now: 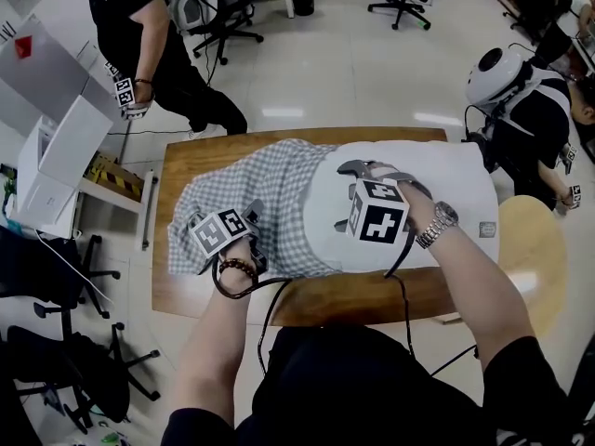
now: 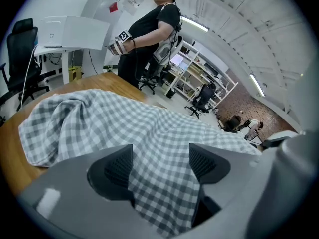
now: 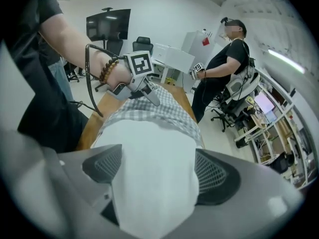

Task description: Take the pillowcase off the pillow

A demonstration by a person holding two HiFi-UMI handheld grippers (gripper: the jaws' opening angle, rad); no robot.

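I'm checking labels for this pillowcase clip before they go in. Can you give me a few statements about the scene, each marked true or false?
1. The checked pillowcase covers the whole pillow. False: it covers only the pillow's left end, and the rest is bare white.
2. The white pillow sits between the jaws of the right tool. True.
3. Checked fabric lies between the jaws of the left tool. True.
4. The pillow lies on the floor. False: it lies on a wooden table.
5. Nobody else is in the room. False: a person in black stands beyond the table.
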